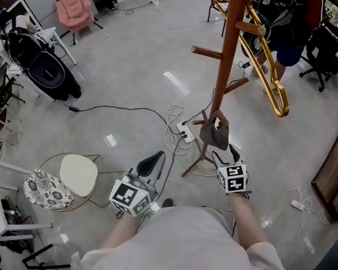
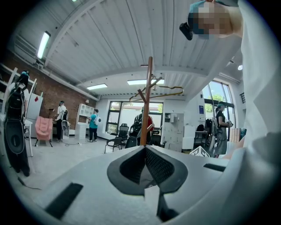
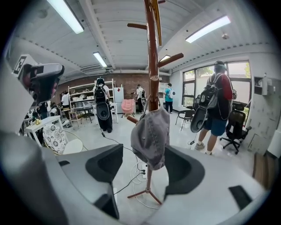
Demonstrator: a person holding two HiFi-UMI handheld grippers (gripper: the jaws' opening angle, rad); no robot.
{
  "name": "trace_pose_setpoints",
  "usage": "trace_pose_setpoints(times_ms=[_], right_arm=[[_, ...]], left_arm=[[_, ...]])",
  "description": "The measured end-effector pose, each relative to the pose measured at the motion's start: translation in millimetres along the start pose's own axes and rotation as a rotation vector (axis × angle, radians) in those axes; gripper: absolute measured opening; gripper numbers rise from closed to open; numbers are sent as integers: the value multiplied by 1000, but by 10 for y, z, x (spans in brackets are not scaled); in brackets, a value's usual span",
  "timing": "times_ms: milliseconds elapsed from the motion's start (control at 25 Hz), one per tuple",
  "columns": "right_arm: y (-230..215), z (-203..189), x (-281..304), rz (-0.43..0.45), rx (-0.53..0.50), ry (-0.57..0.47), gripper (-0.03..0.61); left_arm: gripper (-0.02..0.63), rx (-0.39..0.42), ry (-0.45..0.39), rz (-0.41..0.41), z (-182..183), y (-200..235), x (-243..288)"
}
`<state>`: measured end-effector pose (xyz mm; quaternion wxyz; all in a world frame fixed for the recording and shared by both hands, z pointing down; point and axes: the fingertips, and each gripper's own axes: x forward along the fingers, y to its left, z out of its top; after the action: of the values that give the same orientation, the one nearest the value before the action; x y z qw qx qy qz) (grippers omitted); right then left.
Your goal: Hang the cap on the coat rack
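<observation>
Hanging: cap (image 3: 151, 136) on coat rack (image 3: 152, 66) peg, frame center | right tool (image 3: 144, 158) jaws wide apart, we see nothing gripped | left tool (image 2: 145, 151) jaws pressed together, empty

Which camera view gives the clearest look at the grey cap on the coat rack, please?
The right gripper view: the grey cap hangs large and centred on the coat rack. The head view shows it small, from above. The left gripper view shows only the rack's pole.
</observation>
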<state>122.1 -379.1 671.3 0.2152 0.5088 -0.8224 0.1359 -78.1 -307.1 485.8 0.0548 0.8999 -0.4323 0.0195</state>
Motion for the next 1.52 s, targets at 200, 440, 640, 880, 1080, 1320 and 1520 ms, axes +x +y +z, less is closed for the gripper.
trace_pose_setpoints(times_ms=[200,440,640,880,1080,1320,1520], right_arm=[[14,142,-210,-9,3,-51,258],[75,492,-590,-9,9,-154,258],[164,882,-939,-4,-3,-267,258],[281,1239,-1314,23,-11,-362,256],[316,1266,-1464,27,9,-387,256],[401,1311,-1514,37,19,-409,237],[454,1300,-1526,31,15,-416,17]], left_arm=[[9,-2,1,-17,-32,-86,-21],[9,6,-5,-47,9,-219,14],[9,17,-21,-65,36,-286,35],[9,19,-40,-77,96,-349,52],[9,25,-50,-85,102,-405,77],[9,46,-63,-93,204,-394,64],[9,38,-64,-92,182,-364,68]])
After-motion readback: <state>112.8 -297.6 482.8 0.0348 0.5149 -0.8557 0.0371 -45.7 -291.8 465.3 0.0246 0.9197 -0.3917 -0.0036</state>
